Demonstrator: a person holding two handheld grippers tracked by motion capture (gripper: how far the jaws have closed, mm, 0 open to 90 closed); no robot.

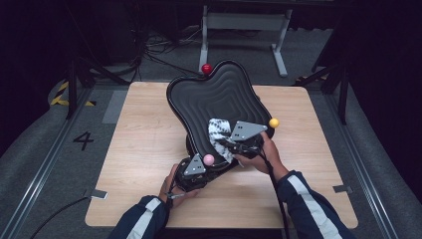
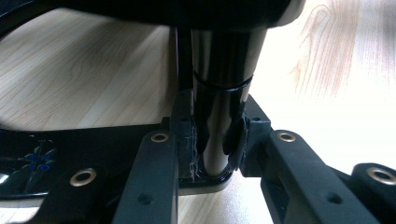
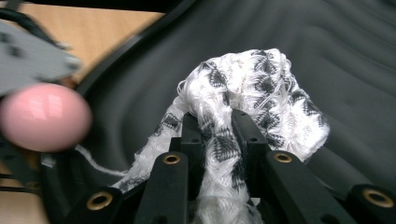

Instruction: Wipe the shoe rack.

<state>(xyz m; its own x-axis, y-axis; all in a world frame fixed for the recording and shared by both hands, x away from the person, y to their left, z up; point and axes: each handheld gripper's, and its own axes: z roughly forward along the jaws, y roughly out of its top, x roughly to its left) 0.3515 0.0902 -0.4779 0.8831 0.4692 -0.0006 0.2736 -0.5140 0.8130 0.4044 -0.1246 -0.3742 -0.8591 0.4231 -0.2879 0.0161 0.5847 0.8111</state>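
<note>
The left claw [image 2: 212, 147] was clamped on the shiny stem of the big black seat [image 1: 219, 94], holding it tipped up on the bench [image 1: 144, 129]. The right claw [image 3: 217, 140] pinched the white rag [image 3: 254, 88] against the seat's near part. The far part likely still needed wiping.

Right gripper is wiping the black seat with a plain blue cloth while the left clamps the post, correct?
Not quite: the cloth in the right gripper is white with a black pattern, as the right gripper view shows. It lies on the black seat; the left gripper clamps the post.
</note>
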